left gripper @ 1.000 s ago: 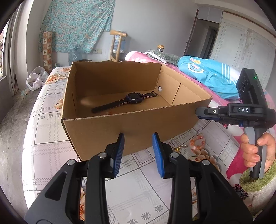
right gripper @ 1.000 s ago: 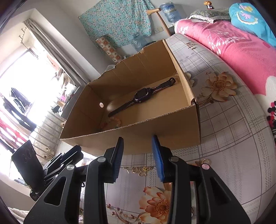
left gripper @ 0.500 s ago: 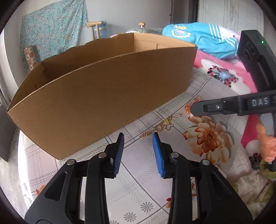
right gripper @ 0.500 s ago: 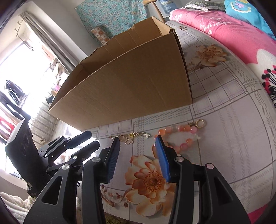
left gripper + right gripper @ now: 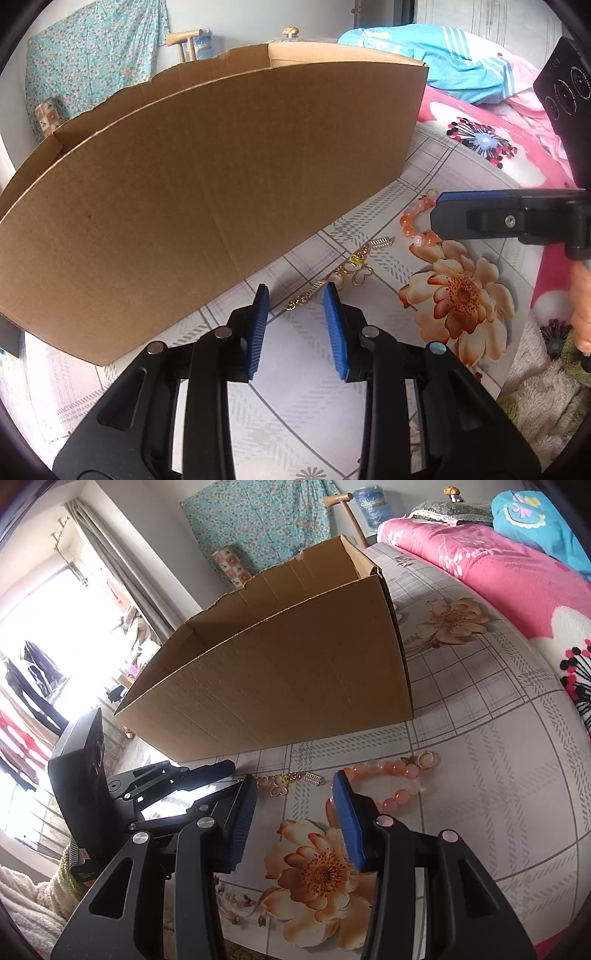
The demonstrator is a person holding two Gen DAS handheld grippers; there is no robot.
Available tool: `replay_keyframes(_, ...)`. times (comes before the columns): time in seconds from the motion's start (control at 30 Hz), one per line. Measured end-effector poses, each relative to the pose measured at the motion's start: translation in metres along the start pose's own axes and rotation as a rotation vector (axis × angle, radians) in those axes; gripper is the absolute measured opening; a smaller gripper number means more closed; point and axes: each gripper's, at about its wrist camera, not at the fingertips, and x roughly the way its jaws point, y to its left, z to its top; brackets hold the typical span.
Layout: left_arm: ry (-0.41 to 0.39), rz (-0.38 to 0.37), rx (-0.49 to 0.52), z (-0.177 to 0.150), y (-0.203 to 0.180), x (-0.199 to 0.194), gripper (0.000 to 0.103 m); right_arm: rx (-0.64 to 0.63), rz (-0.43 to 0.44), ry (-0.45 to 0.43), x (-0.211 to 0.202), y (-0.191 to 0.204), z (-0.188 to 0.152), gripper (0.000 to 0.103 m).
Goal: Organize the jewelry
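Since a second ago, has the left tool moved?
Yes. The left tool dropped below the cardboard box rim, toward the gold chain.

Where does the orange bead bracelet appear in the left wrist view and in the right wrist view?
Left wrist view: orange bead bracelet at right of centre, partly behind the right gripper.
Right wrist view: bracelet just right of centre, beyond the right fingertip.
Shared landmark: the cardboard box, behind the bracelet in both.

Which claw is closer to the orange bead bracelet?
Right. The right gripper is open at the bead bracelet, one finger over it. The left gripper is open beside it, at the gold chain.
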Motion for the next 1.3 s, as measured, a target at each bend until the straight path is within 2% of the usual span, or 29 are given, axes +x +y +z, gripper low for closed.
replay_keyframes(0.1,-0.002,-0.011,0.001,0.002,0.000,0.001,0.017,0.011,0.004,-0.005,0.000,-0.002,-0.001,0.042)
replay_keyframes(0.17,-0.001,-0.007,-0.011,0.003,0.000,0.003,0.004,0.022,0.008,-0.006,-0.001,-0.003,-0.003,0.042)
replay_keyframes(0.47,-0.014,-0.031,-0.101,-0.012,0.010,-0.008,0.003,0.007,-0.024,-0.029,-0.011,0.004,-0.007,0.042)
replay_keyframes(0.6,-0.015,-0.041,-0.177,-0.024,0.017,-0.018,0.003,-0.012,-0.037,-0.039,-0.017,0.008,-0.010,0.042)
replay_keyframes(0.83,-0.048,-0.063,-0.301,-0.042,0.029,-0.027,0.003,-0.068,-0.082,0.031,-0.008,0.016,-0.027,0.042)
replay_keyframes(1.0,-0.072,-0.071,-0.334,-0.044,0.030,-0.027,0.003,-0.108,-0.116,0.058,0.000,0.021,-0.029,0.035)
replay_keyframes(1.3,-0.102,-0.121,-0.382,-0.048,0.035,-0.026,0.003,-0.203,-0.148,0.072,0.029,0.039,-0.011,0.024)
